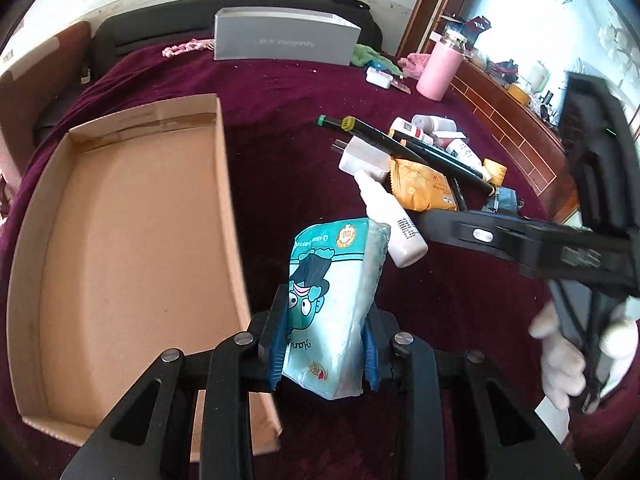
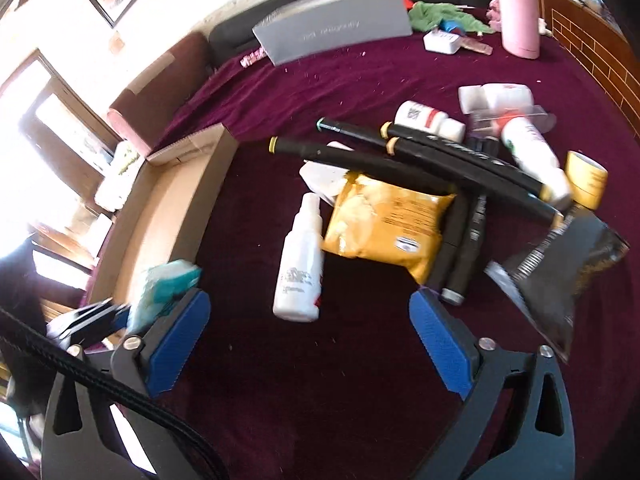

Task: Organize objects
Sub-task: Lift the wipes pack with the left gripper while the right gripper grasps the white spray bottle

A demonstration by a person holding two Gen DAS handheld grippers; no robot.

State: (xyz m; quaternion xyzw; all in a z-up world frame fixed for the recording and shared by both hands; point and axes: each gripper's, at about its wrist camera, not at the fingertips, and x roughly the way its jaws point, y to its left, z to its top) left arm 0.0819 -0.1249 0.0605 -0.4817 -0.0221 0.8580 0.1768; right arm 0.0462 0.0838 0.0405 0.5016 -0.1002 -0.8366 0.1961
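My left gripper [image 1: 326,340] is shut on a teal tissue pack [image 1: 336,300] and holds it above the maroon cloth, just right of an open cardboard box [image 1: 132,248]. The pack also shows in the right wrist view [image 2: 164,288], beside the box [image 2: 160,216]. My right gripper [image 2: 310,332] is open and empty, above the cloth near a white spray bottle [image 2: 300,264]. It reaches in from the right in the left wrist view [image 1: 436,224]. A pile lies beyond: a yellow packet [image 2: 384,220], black markers [image 2: 420,164], a white charger [image 1: 364,156], white bottles [image 2: 528,148].
A grey box [image 1: 284,42] stands at the back of the cloth. A pink tumbler [image 1: 438,68] and a green rag [image 1: 370,56] are at the back right. A black foil packet [image 2: 560,272] and a yellow tape roll [image 2: 586,178] lie at the right.
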